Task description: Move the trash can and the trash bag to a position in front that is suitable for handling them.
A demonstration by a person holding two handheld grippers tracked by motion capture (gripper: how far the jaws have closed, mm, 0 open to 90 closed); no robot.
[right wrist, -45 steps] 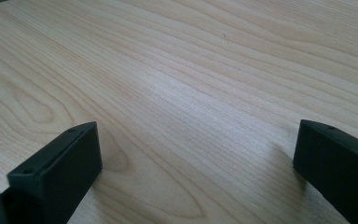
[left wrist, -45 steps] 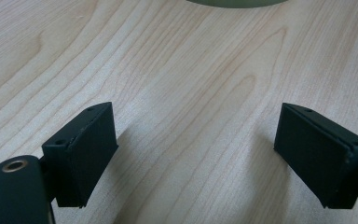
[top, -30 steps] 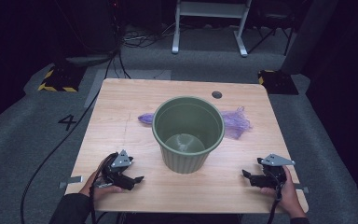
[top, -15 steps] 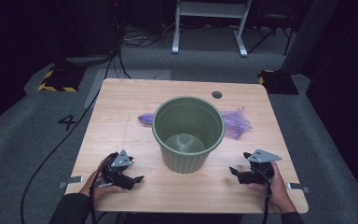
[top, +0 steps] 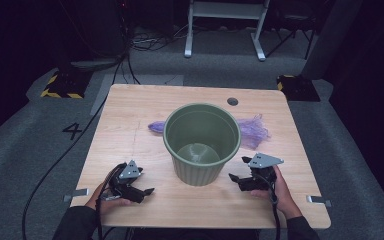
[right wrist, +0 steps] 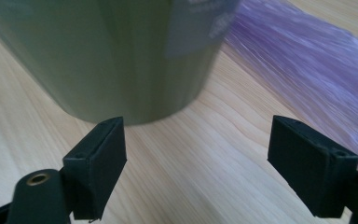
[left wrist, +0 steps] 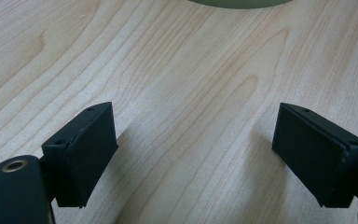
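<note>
Green plastic bin point(top: 202, 142): likely light, rigid, smooth-walled; best held at rim; both the left gripper point(top: 139, 192) and right gripper point(top: 238, 180) wide open, empty.

Purple plastic bag point(top: 252, 131) mostly tucked behind the green bucket point(top: 202, 142) in the high view, just two ends poking out either side, middle hidden. Same bag smeared into a blurry purple streak in the right claw view, cut off at the right edge. Bucket chopped by the top edge there too, label point(right wrist: 200, 23) on it too blurred to read. In the left claw view, only a sliver of bucket base at the top edge. Far background beyond the worktop point(top: 130, 120) too dark to make out.
</note>
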